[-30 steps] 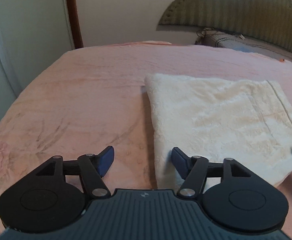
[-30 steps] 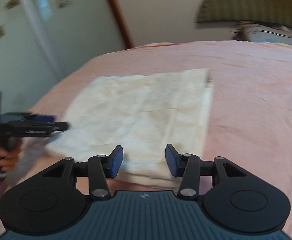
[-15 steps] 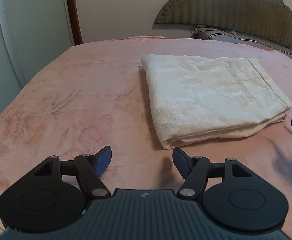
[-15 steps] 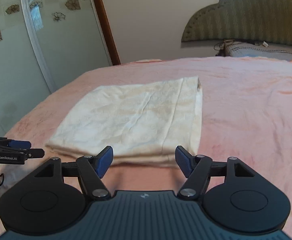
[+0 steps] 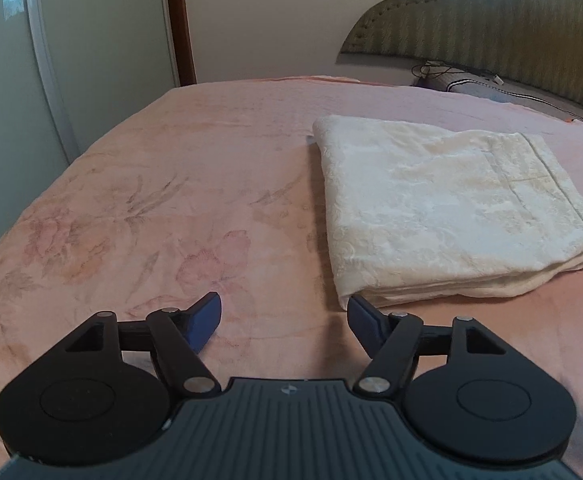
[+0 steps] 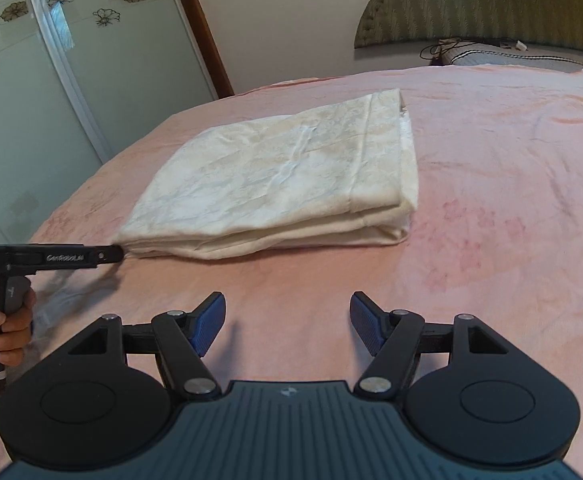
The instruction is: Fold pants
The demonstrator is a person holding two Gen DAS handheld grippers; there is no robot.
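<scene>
The cream pants (image 5: 443,208) lie folded into a thick flat rectangle on the pink bedspread (image 5: 171,200). They also show in the right wrist view (image 6: 283,184). My left gripper (image 5: 284,318) is open and empty, just short of the fold's near left corner. My right gripper (image 6: 288,318) is open and empty, a hand's width back from the fold's near edge. The left gripper also shows from the side in the right wrist view (image 6: 111,255), its tip beside the fold's left corner; I cannot tell if it touches.
A green padded headboard (image 5: 491,32) and a grey pillow (image 5: 503,94) with a cable stand at the far end. A glass sliding wardrobe door (image 6: 71,52) and a wooden door frame (image 5: 177,20) stand beyond the left side of the bed (image 6: 511,160).
Both grippers have pulled back from the folded pants toward the near edge of the bed. The right gripper's jaws have opened wider. The pants have stayed in place.
</scene>
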